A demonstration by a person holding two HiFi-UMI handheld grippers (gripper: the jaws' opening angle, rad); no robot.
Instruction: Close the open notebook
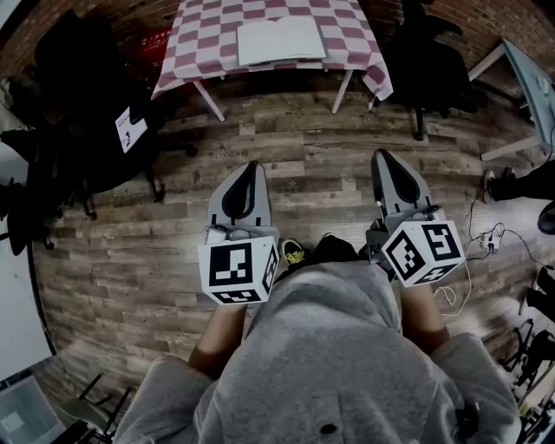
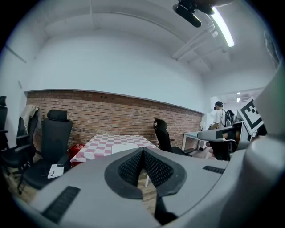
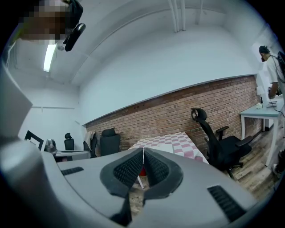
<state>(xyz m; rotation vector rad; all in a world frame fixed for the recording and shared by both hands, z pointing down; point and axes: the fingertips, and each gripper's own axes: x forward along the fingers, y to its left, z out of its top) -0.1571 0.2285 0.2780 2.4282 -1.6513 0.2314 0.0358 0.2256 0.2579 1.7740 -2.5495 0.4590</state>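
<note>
Both hand-held grippers are held side by side over the wood floor, on the near side of the surface and well apart from it.

Left hand-held gripper: the jaws are fully together, pad against pad, with nothing between them. It touches nothing.

Right hand-held gripper: the jaws are likewise together and empty, and it touches nothing.

Both point towards the surface. The left one lines up near the surface's middle, the right one near its right edge.

The surface carries a red-and-white checked cloth. The notebook lies open and flat on the surface, roughly at its centre, white pages up. Neither hand-held gripper is near it.

One black chair stands left of the surface and another chair stands right of it.
</note>
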